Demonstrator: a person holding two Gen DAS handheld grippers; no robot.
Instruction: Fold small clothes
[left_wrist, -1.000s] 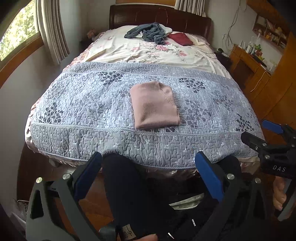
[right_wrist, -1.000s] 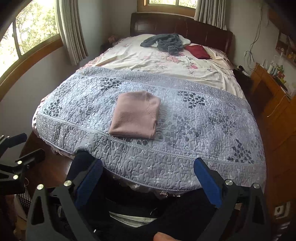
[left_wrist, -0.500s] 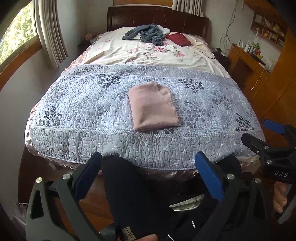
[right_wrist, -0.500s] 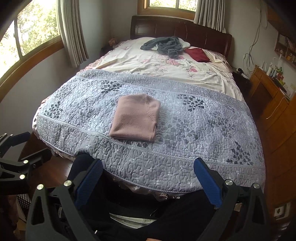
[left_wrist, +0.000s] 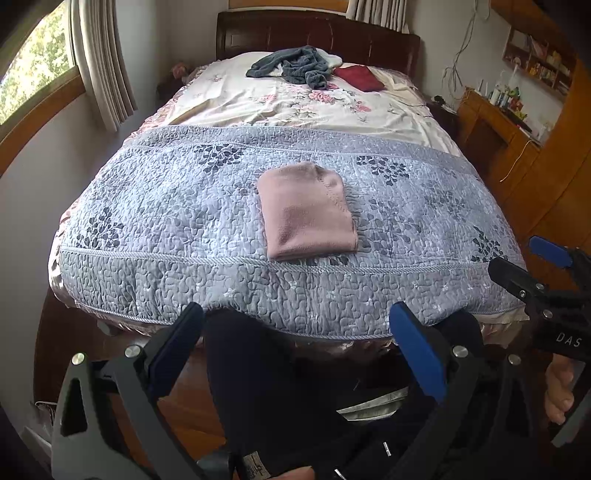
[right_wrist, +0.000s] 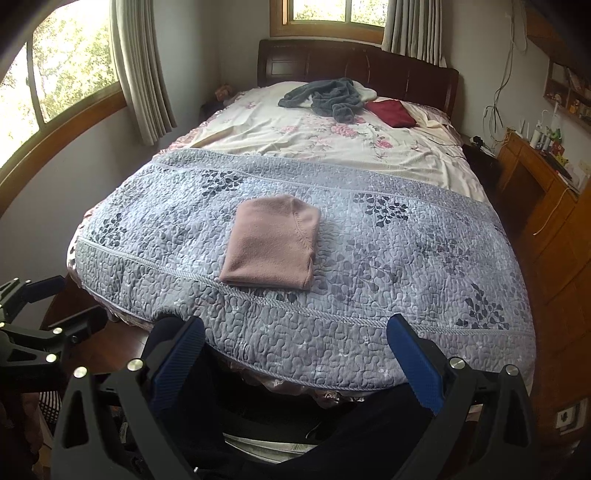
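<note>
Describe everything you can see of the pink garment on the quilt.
The pink garment is dusty rose and looks like soft fleece or knit. It is folded into a compact, roughly rectangular bundle with rounded far corners and a curved seam showing on its right part. Layered edges show along its near side. It lies flat on the grey-blue quilted cover, near the foot of the bed, roughly centred. Nothing but the quilt touches it; both grippers are off the bed.

A pink garment (left_wrist: 308, 212) lies folded flat on the grey quilt (left_wrist: 166, 221).
</note>
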